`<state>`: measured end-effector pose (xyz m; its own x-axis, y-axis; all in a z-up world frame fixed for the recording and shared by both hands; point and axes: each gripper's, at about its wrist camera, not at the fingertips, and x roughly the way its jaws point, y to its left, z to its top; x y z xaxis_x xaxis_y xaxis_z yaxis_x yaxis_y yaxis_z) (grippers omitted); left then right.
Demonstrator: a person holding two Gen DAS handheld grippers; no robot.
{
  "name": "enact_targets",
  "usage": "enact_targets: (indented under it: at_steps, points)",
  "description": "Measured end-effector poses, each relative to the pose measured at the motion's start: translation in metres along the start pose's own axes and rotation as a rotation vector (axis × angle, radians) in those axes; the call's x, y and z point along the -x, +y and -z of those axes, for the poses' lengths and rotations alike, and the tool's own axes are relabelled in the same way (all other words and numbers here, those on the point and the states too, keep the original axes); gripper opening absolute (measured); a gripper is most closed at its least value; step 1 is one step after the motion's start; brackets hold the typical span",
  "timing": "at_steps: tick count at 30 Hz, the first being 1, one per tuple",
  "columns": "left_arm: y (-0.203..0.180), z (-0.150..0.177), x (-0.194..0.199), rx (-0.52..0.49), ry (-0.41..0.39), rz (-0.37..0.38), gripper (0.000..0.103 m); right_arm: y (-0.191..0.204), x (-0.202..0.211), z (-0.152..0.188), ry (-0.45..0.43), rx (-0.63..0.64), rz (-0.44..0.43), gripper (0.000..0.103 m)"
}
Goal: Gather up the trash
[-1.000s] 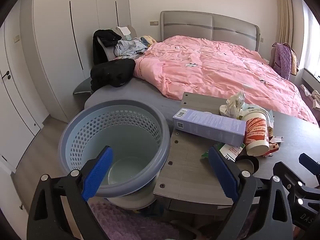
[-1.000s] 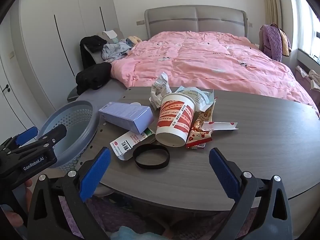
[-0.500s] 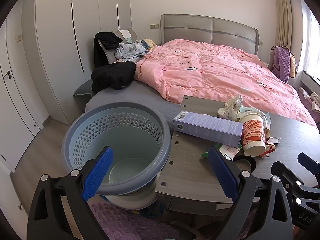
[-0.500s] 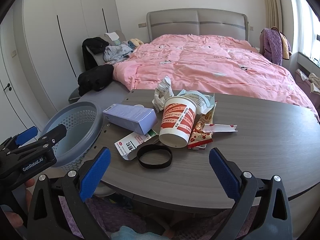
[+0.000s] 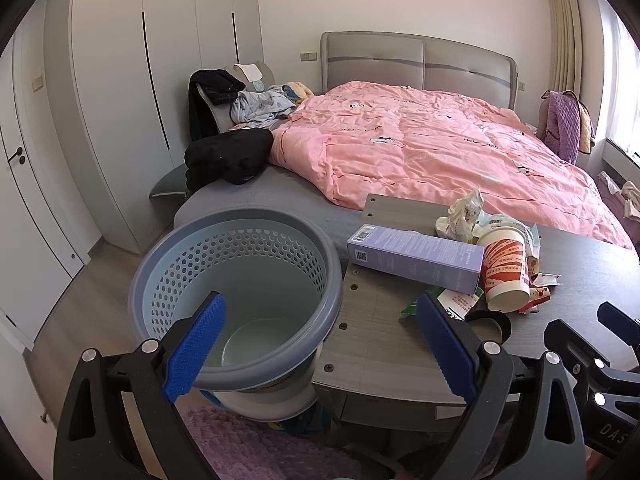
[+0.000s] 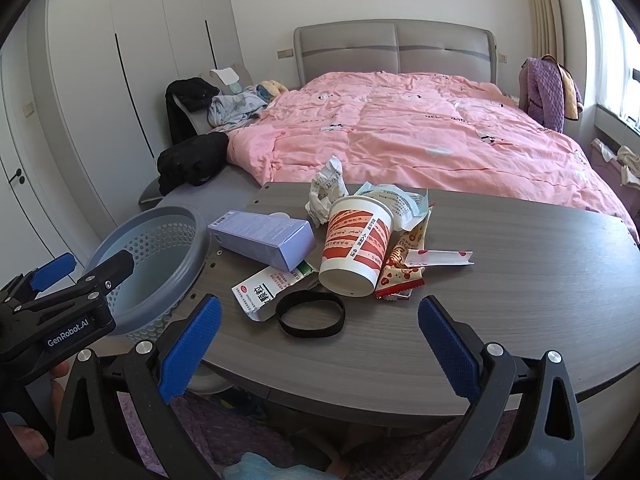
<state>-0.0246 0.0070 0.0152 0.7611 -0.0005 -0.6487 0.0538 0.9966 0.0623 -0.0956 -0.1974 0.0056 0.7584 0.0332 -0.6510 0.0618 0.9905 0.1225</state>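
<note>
Several pieces of trash are lying in a loose heap on the counter (image 6: 500, 280), and we are sizing them up from left to right. Off the counter's left edge the blue perforated basket (image 6: 160, 248) is standing open and looking empty. Our left gripper (image 5: 320, 340) is hovering over its rim with the fingers spread wide and holding nothing.

Next to the basket the lilac carton (image 6: 264, 238) is lying on its side; we are judging it light, stiff and smooth, best pinched across its narrow faces near the middle. Under its near end the white medicine box (image 6: 262, 290) is looking flattened and thin, so we are expecting to slide a finger under an edge. Just near of it the black band (image 6: 310, 314) is lying flat, soft and floppy; we are thinking of pinching one side of the loop.

In the middle the paper cup (image 6: 354, 250) is tipped over, light and crushable, so a gentle hold across the wall suits it. Crumpled paper (image 6: 326, 196) and snack wrappers (image 6: 404, 272) are touching it, soft and slippery.

Our right gripper (image 6: 320, 340) is hanging near the counter's near edge, fingers wide apart and bare.
</note>
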Motion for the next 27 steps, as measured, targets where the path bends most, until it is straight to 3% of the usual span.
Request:
enact_targets:
  at_steps: [27]
  points:
    - [-0.0017, 0.0020, 0.0024, -0.006, 0.001, -0.001, 0.092, -0.0012, 0.0006, 0.0008, 0.001, -0.003, -0.003, 0.097]
